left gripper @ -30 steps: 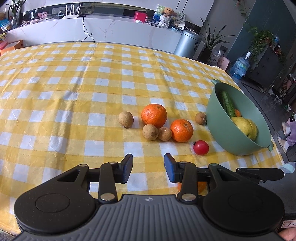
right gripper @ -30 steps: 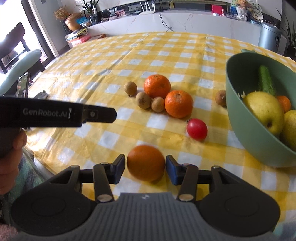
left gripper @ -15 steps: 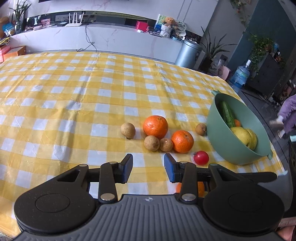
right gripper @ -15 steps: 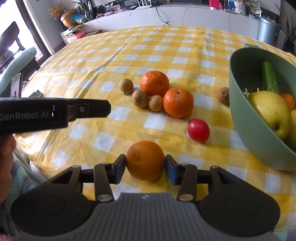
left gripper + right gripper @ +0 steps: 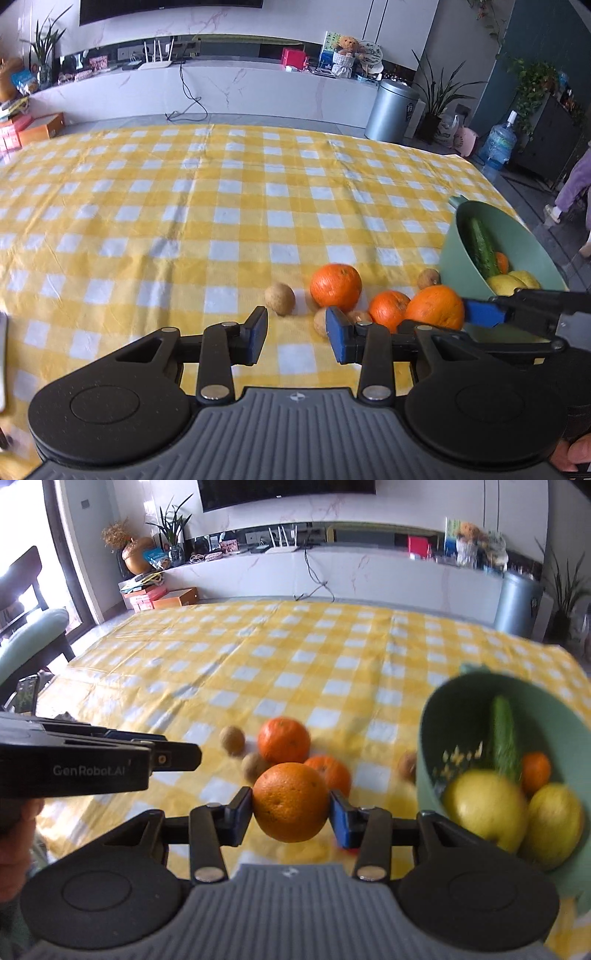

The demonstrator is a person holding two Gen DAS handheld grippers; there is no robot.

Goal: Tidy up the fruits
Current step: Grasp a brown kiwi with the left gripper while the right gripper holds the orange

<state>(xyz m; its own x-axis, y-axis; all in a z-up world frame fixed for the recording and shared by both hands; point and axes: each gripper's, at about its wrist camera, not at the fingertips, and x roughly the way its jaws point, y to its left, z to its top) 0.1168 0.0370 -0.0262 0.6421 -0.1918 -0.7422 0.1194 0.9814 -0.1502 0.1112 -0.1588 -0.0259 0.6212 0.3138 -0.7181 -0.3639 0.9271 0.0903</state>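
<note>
A yellow-and-white checked tablecloth (image 5: 155, 221) covers a wide table before a long white marble counter (image 5: 240, 88). At the cloth's right edge stands a pale green plastic bowl (image 5: 430, 738) holding a dark green cucumber (image 5: 503, 731), two yellow-green pears (image 5: 484, 806) and a small tangerine (image 5: 535, 771). The right gripper (image 5: 291, 812) has just closed further and clamps a large round orange (image 5: 290, 801), lifted off the cloth just beside the bowl. Two smaller oranges (image 5: 335, 286) and several little brown round fruits (image 5: 279, 293) lie close together on the cloth. The left gripper (image 5: 297, 334) has narrowed slightly; nothing is between its jaws.
</note>
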